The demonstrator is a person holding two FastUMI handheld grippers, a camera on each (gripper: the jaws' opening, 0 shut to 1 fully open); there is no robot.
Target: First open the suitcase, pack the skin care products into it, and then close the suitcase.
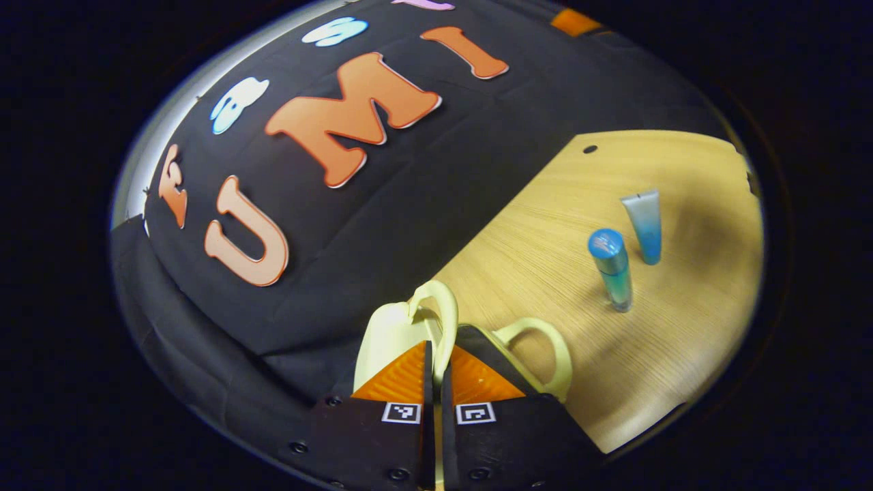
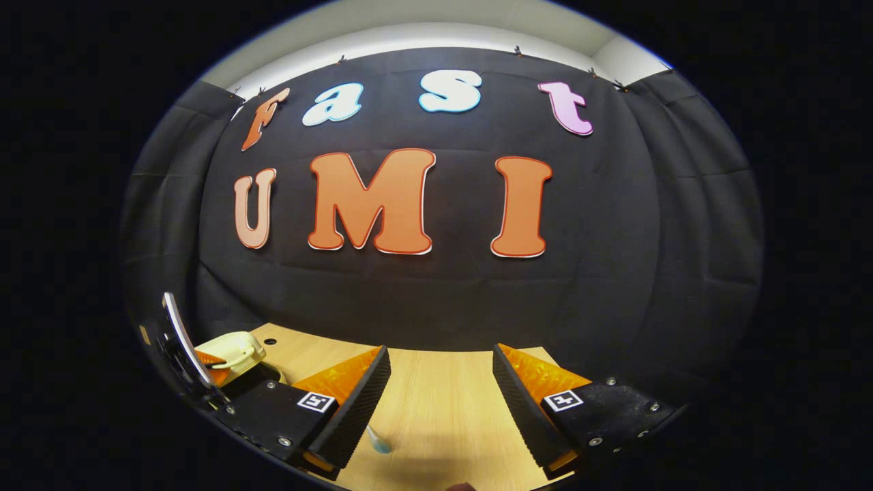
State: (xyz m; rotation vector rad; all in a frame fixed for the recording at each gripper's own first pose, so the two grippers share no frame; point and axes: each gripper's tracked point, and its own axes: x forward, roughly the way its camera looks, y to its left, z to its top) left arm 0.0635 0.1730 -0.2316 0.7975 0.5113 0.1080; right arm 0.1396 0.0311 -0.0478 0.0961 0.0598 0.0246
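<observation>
The left gripper view rides tilted, rolled to one side, looking along its claw (image 1: pixel 436 361) at very close range onto a pale yellow suitcase handle (image 1: pixel 436 320), with the wooden surface (image 1: pixel 682 341) sloping off beyond and beside the claw. The right gripper view sits level and low, facing the booth wall (image 2: pixel 436 286) straight ahead of its claw (image 2: pixel 440 389), with the surface (image 2: pixel 443 409) just beneath. Both views share the wall and the surface; the right gripper view also catches the pale yellow suitcase (image 2: pixel 228 351) far off to one side of its claw.
</observation>
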